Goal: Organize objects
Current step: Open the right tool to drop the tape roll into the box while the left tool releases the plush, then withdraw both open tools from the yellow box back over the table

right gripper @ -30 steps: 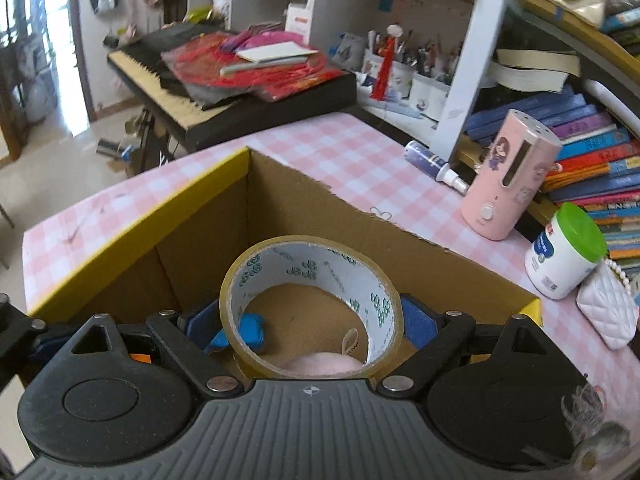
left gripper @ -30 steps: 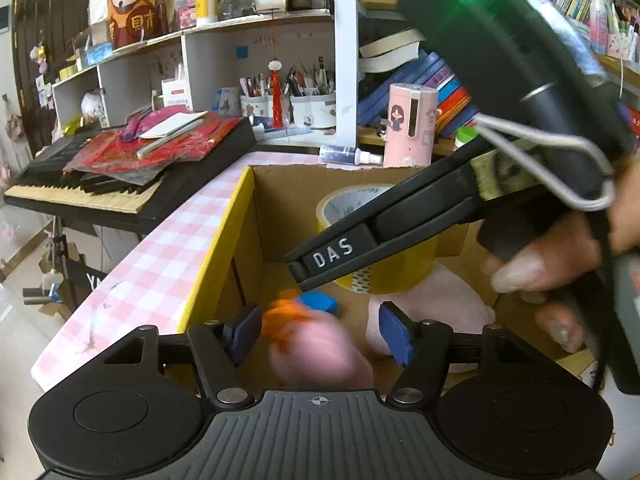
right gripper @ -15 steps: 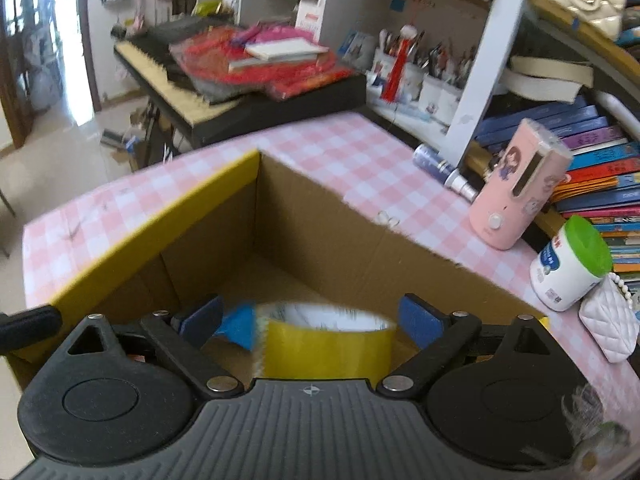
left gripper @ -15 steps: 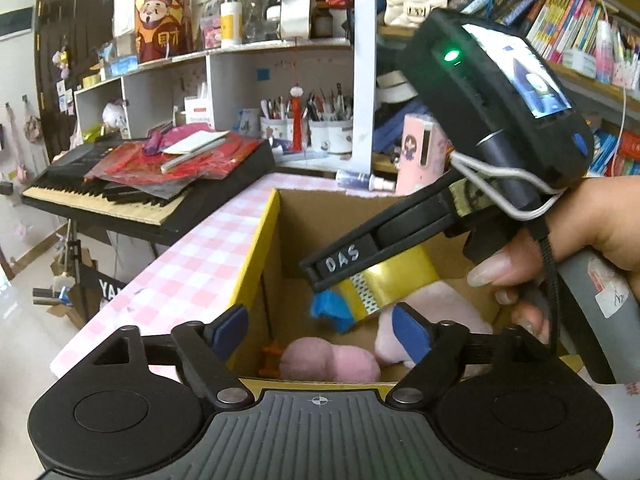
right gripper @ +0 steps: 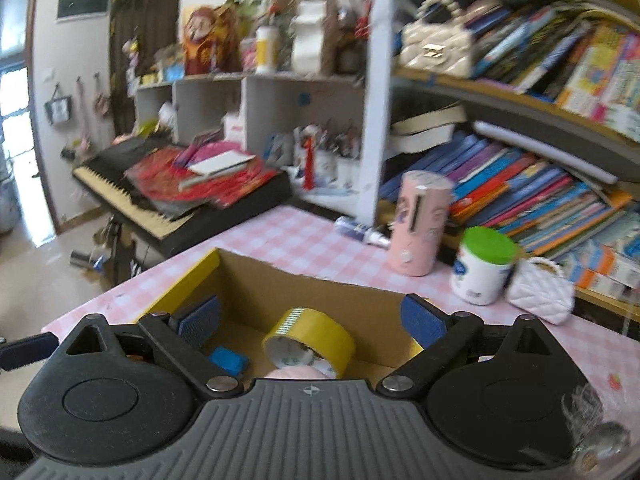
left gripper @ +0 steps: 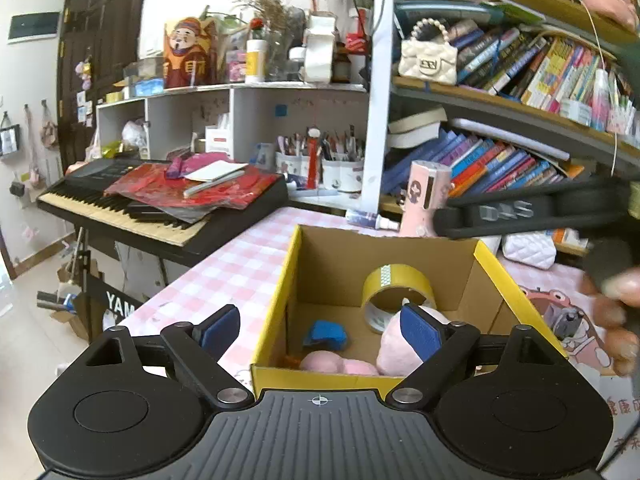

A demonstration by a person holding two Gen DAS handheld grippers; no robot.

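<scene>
Behind box (left gripper: 384, 256): pink canister (right gripper: 418, 224), perhaps.

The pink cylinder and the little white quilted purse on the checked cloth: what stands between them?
A white jar with a green lid stands between the pink cylinder and the white quilted purse, in the right wrist view.

"YAM" on keyboard stand (left gripper: 116, 304); gripper lettering blurred.
</scene>
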